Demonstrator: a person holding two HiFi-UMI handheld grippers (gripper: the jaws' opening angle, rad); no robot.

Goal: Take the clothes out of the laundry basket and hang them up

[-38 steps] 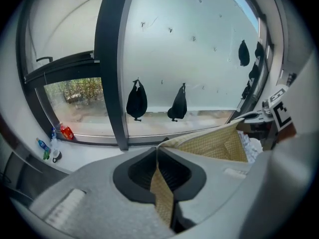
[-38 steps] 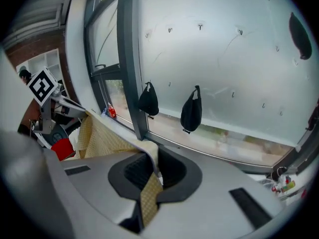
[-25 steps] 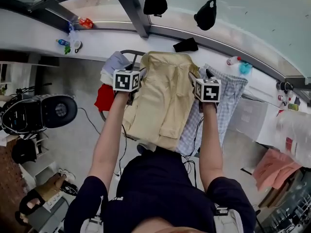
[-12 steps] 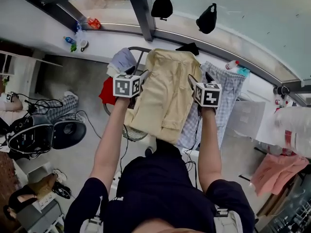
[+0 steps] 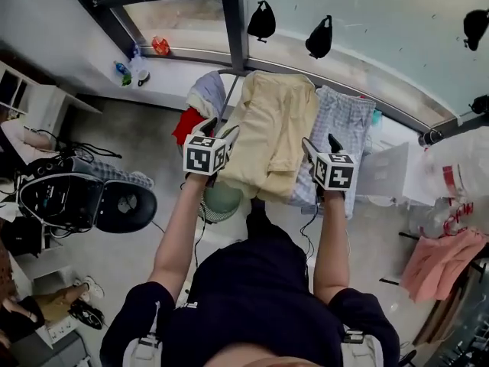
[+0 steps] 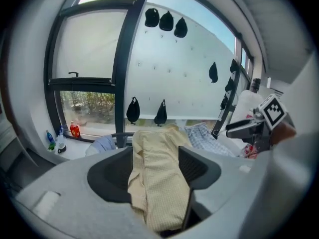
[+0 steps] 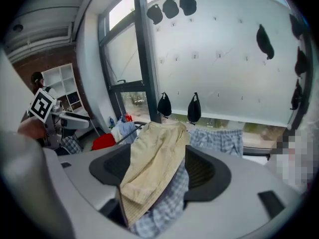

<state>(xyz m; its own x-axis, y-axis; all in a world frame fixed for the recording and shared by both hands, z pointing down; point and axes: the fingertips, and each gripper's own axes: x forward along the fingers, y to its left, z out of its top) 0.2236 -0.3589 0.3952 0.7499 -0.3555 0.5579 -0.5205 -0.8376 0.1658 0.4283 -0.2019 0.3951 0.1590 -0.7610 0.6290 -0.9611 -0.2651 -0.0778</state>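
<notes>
A pale yellow garment [image 5: 273, 132] hangs draped over the drying rack rail [image 5: 229, 98] under the window. A blue checked garment [image 5: 341, 132] hangs right beside it. My left gripper [image 5: 224, 132] is at the yellow garment's left edge and my right gripper [image 5: 319, 145] at its right edge, both low on the cloth. In the left gripper view the yellow garment [image 6: 159, 178] fills the gap between wide jaws. The right gripper view shows the yellow garment [image 7: 152, 171] over the checked cloth [image 7: 169, 203] in that gap. Both grippers stand open.
A red cloth [image 5: 187, 122] and a pale blue cloth [image 5: 206, 94] lie on the rack's left end. Black bags [image 5: 262, 21] hang on the wall. A round green object [image 5: 221, 202] and a black machine [image 5: 61, 197] stand on the floor. A pink cloth [image 5: 439, 260] lies at right.
Both grippers have slid back along the yellow garment toward my body, from its upper sides to its lower sides. The view has pulled away, so more floor shows.
</notes>
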